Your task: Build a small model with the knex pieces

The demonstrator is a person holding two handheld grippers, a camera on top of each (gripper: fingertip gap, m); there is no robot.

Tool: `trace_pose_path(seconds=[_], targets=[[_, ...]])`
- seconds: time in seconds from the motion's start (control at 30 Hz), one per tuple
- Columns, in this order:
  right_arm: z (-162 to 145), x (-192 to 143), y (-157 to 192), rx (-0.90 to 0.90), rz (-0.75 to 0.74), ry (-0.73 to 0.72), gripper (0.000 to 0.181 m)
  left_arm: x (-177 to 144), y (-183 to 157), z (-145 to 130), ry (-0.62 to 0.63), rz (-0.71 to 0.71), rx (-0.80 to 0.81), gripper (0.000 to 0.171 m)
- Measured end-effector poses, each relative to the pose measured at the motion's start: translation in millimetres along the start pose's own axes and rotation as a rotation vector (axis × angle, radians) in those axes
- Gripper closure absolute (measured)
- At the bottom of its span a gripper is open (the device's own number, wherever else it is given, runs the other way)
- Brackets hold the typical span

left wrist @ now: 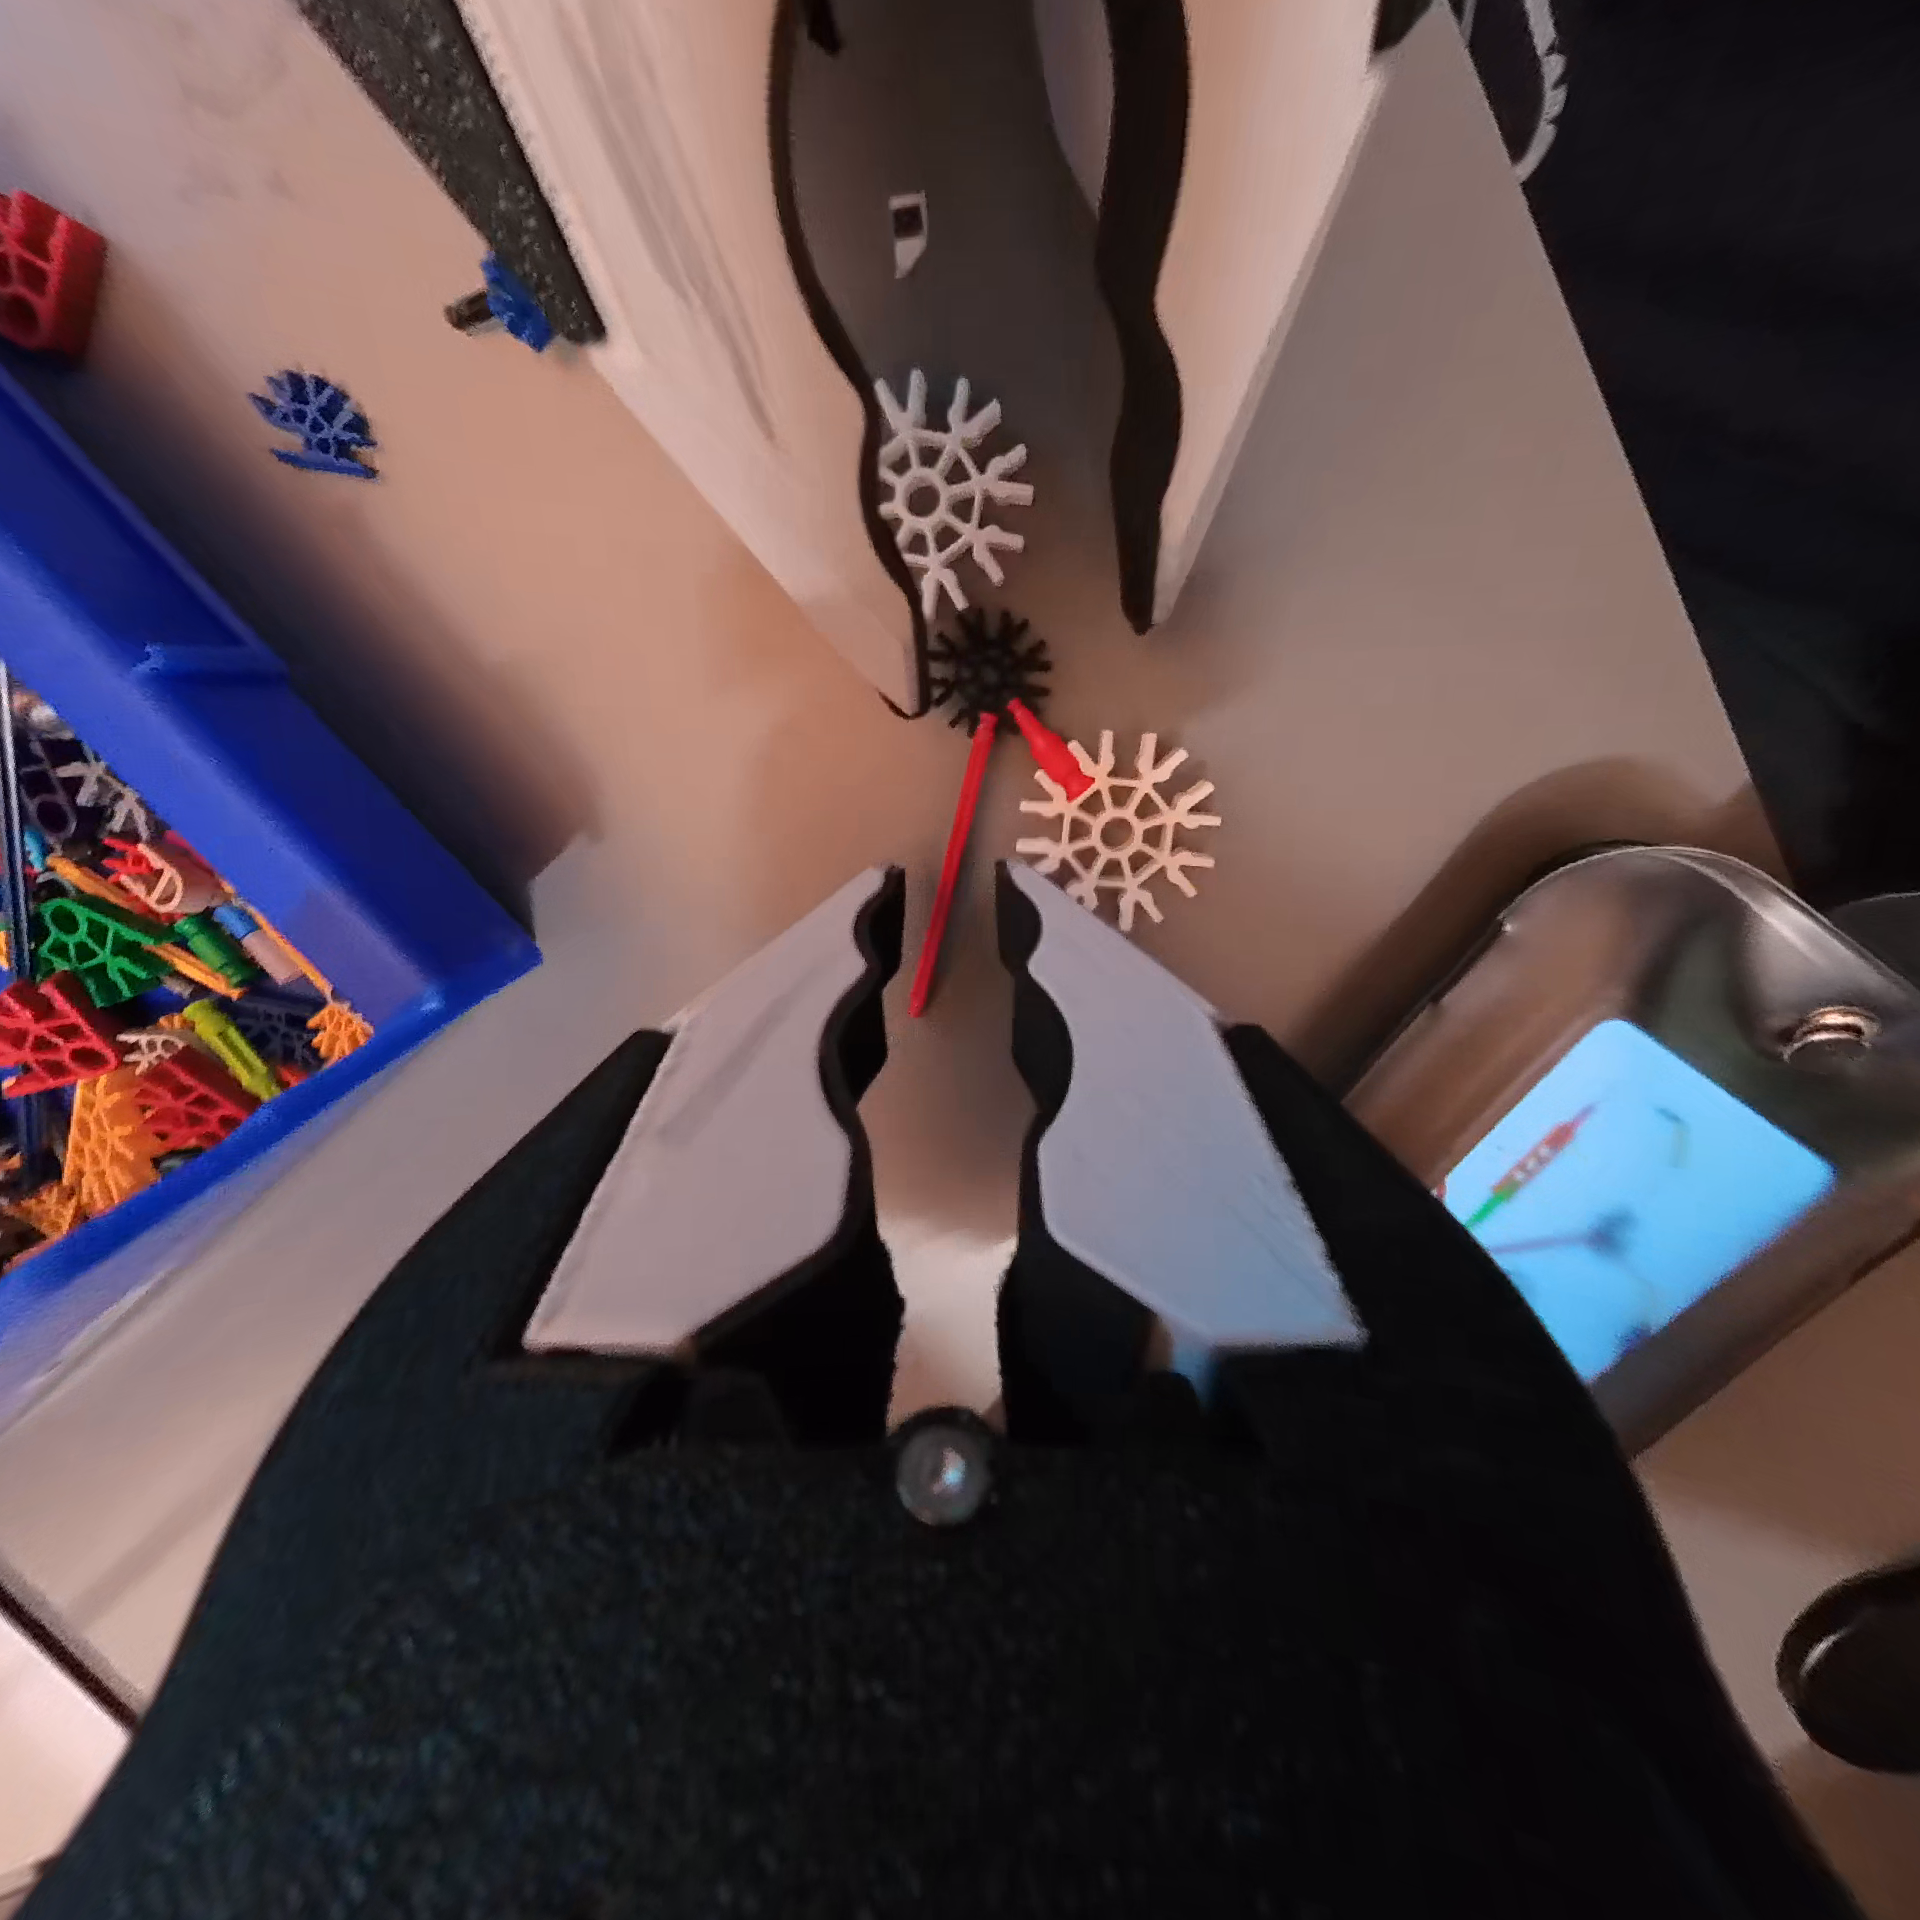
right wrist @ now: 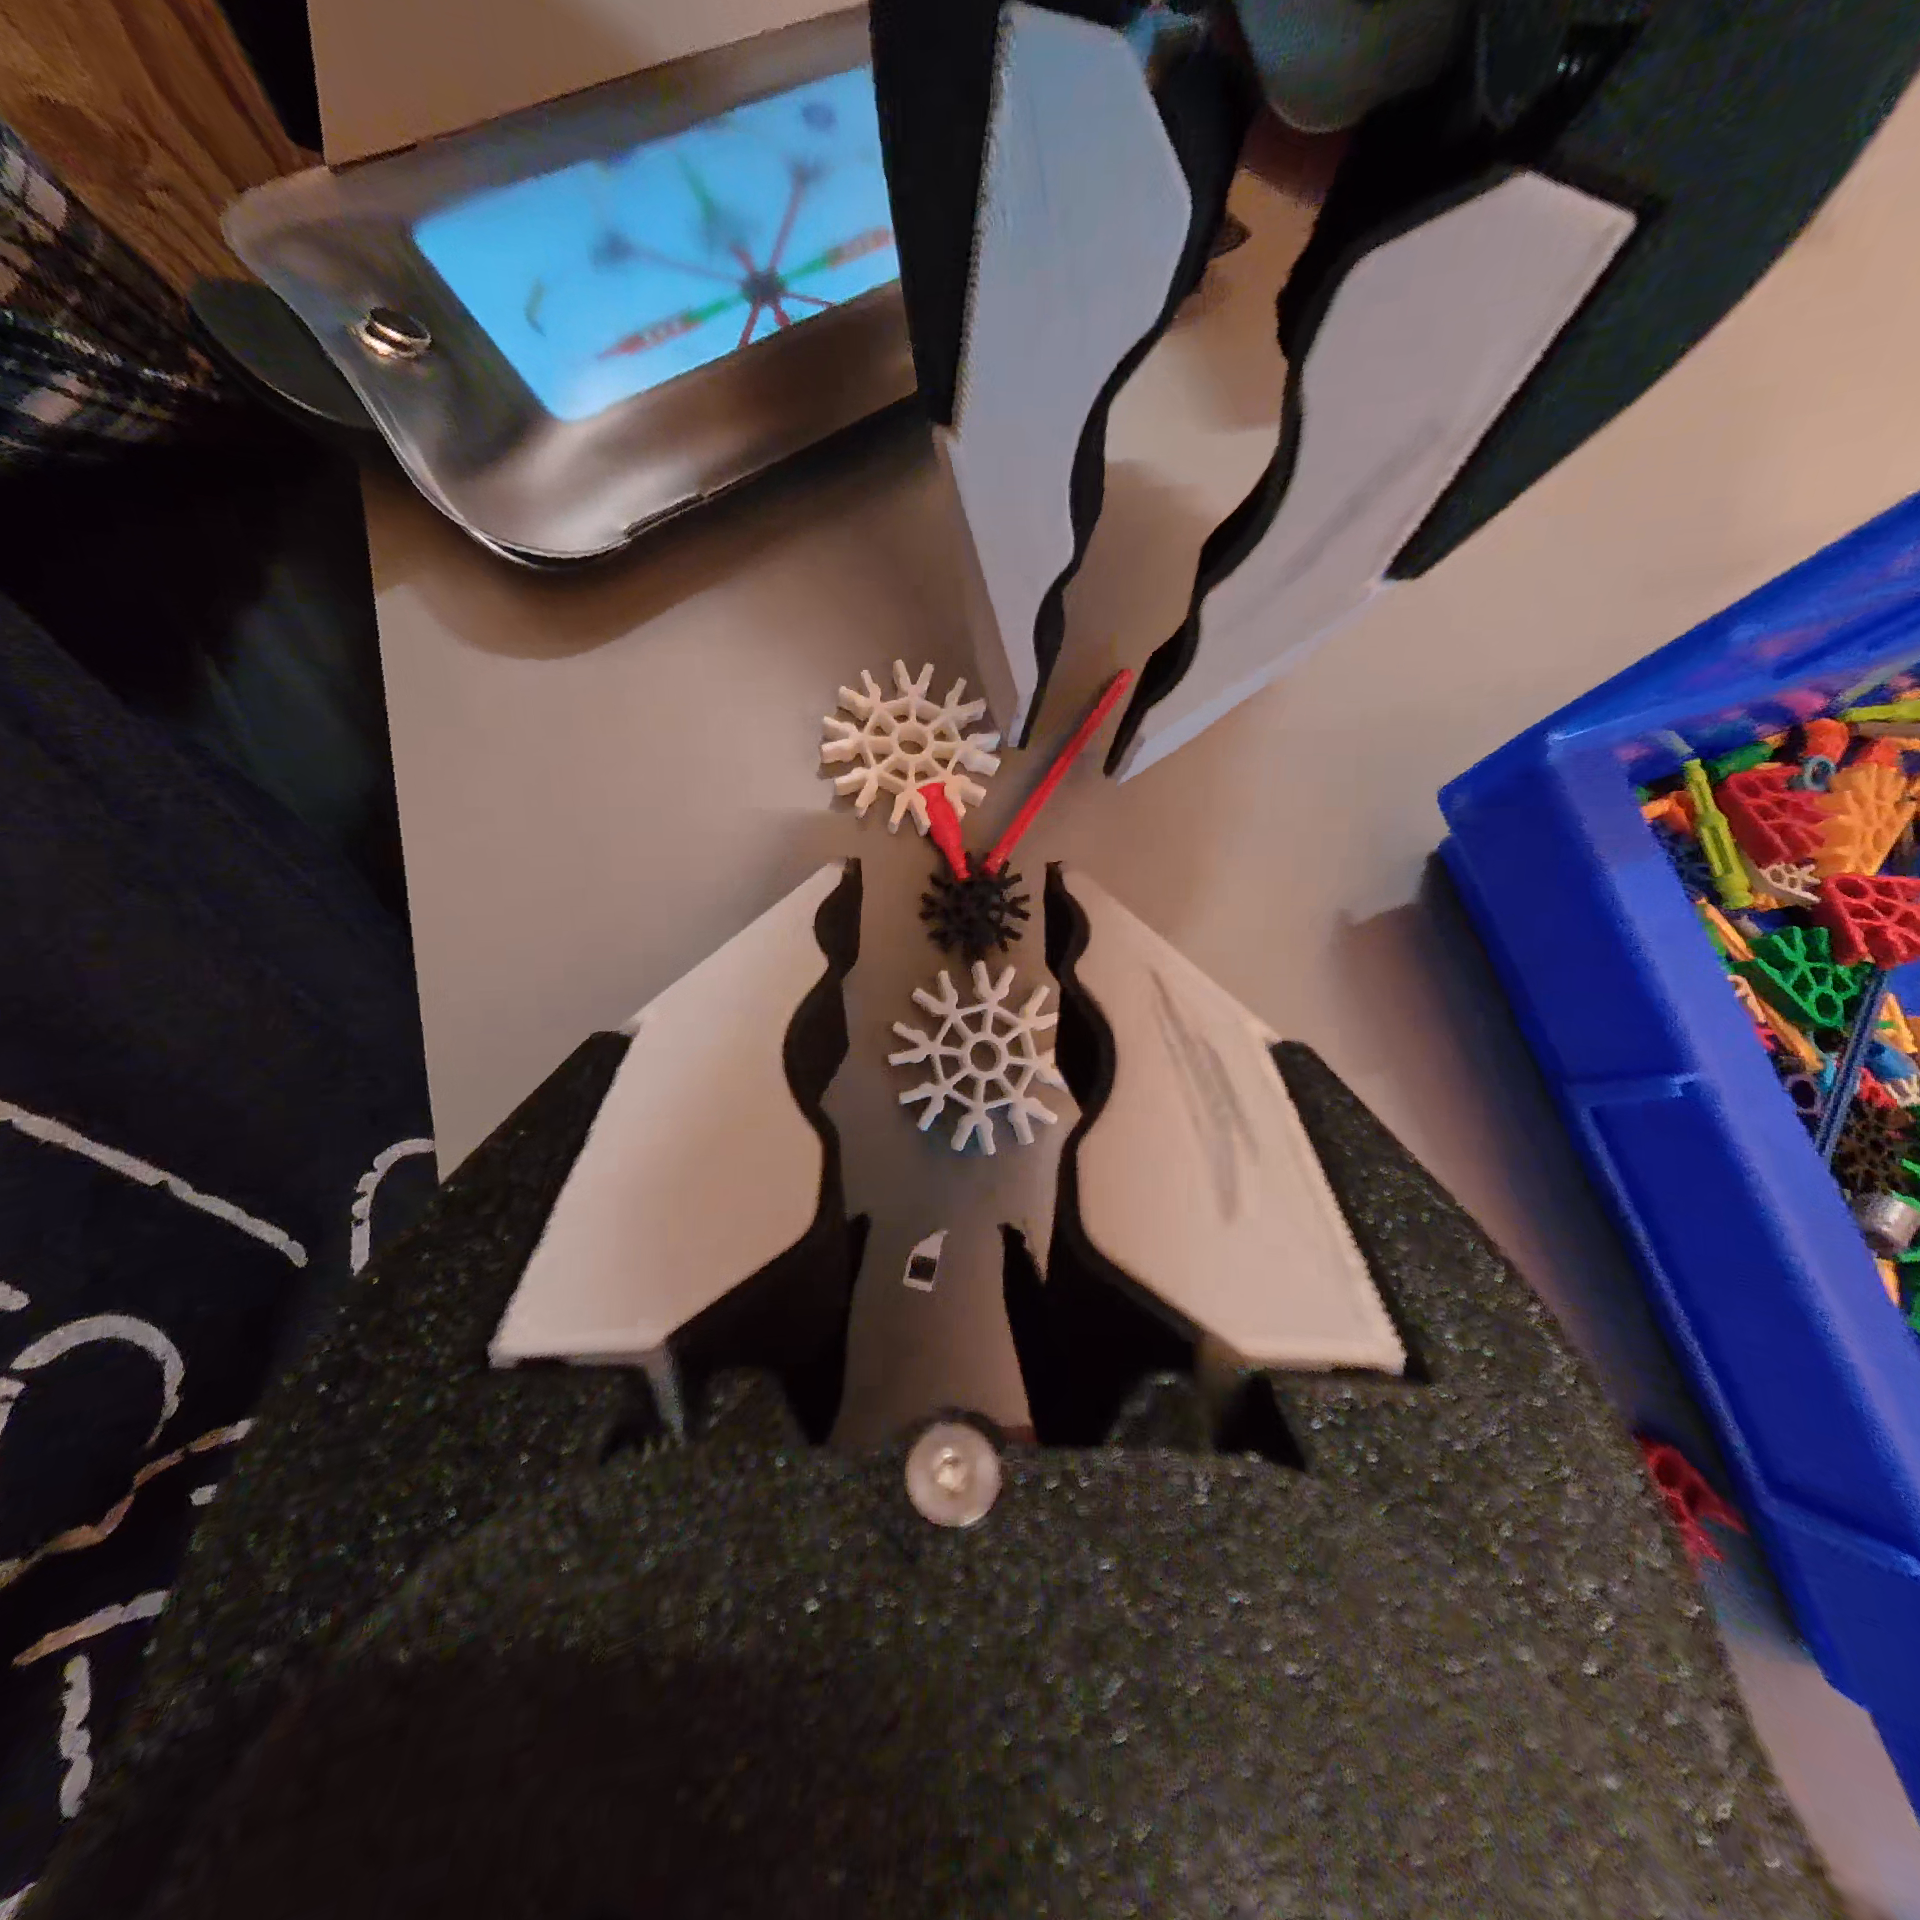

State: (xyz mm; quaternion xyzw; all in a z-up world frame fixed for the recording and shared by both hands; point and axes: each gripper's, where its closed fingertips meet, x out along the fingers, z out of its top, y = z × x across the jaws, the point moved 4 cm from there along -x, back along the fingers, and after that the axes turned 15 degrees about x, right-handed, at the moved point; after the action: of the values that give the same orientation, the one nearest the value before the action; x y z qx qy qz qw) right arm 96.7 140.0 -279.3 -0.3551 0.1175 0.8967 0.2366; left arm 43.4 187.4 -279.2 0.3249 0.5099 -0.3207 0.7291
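A small black round connector [left wrist: 987, 670] [right wrist: 971, 909] lies on the pale table with two red rods plugged into it. The long red rod [left wrist: 945, 883] [right wrist: 1060, 769] runs between the fingertips of my left gripper [left wrist: 948, 873] [right wrist: 1070, 753], which is open with a narrow gap and does not clamp it. The short red rod [right wrist: 940, 816] joins a white snowflake connector [left wrist: 1117, 831] [right wrist: 909, 743]. My right gripper [right wrist: 954, 871] [left wrist: 1023, 665] is open, with the black connector between its tips. A second white snowflake connector [right wrist: 977, 1055] [left wrist: 951, 488] lies loose between its fingers.
A blue bin [left wrist: 260, 727] [right wrist: 1662, 1039] full of coloured building pieces stands beside the work spot. A lit screen in a shiny metal holder [left wrist: 1631, 1195] [right wrist: 623, 291] sits at the table edge. Blue connectors [left wrist: 312, 421] and a red piece [left wrist: 42, 270] lie loose. Dark clothing [right wrist: 156, 935] borders the table. My two grippers' fingertips are within a few centimetres of each other.
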Motion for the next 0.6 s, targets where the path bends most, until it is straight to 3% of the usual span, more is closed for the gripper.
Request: trace_pose_path(seconds=[0.13,0.3,0.6], targets=[[4,-1,-2,0.024,0.002,-0.018,0.155,-8,0,-1,-0.035,0.042,-0.041,0.156],[9,-2,-8,0.05,-0.027,-0.039,0.18,-20,-3,-4,-0.06,0.099,-0.098,0.16],[12,7,-8,0.05,-0.048,-0.007,0.181,-16,-12,-10,-0.101,0.203,-0.184,0.171]])
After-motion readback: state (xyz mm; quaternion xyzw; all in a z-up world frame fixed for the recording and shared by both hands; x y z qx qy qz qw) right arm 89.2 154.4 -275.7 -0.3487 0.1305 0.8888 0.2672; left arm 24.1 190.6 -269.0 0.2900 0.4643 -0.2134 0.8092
